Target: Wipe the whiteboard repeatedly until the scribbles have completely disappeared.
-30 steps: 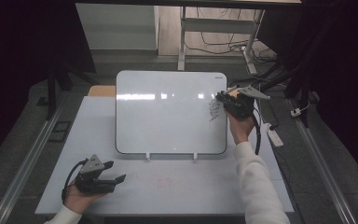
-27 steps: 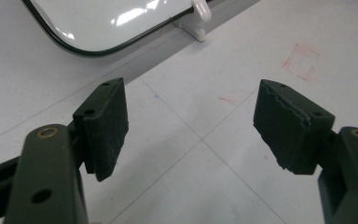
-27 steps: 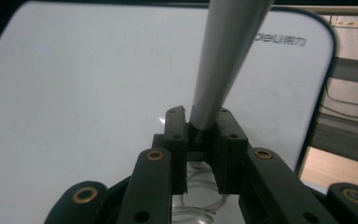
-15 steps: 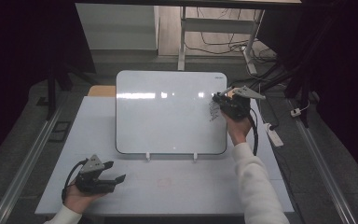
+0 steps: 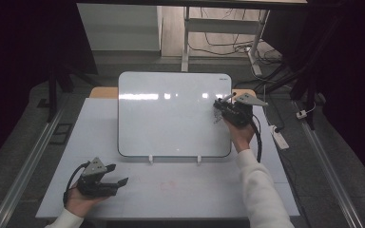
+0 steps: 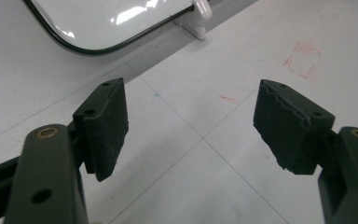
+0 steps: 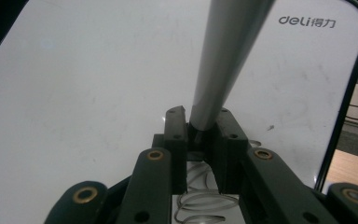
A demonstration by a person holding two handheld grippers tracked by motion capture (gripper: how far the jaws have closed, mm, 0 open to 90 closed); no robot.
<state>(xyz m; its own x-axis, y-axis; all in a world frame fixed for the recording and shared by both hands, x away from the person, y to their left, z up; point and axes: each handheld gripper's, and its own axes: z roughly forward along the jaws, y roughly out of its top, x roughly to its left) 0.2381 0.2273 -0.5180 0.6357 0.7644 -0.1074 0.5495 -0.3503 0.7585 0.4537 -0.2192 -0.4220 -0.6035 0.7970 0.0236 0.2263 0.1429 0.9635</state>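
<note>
A pen [image 7: 228,56] is clamped between the closed jaws of the right gripper [image 5: 224,110] and is held against the whiteboard [image 5: 171,114], which stands tilted on two small white feet at the centre of the high view. The pen tip is hidden behind the jaws in the right gripper view, so contact with the board cannot be confirmed there. A small patch of grey scribble [image 5: 217,115] is seen at the right edge of the board, just left of the gripper; looping lines are also visible low in the right gripper view, between the jaws. The rest of the board is left blank, so the writing is judged to be at an early stage, with most of the surface unused.

The left gripper [image 5: 116,185] is rested on the table [image 5: 195,190] at the lower left of the high view, jaws apart and empty, well away from the board.

At the upper right corner of the board the brand "deli" [image 7: 294,20] is printed, followed by Chinese characters. Faint red marks [image 6: 303,58] are seen on the table, too vague to be read.
</note>
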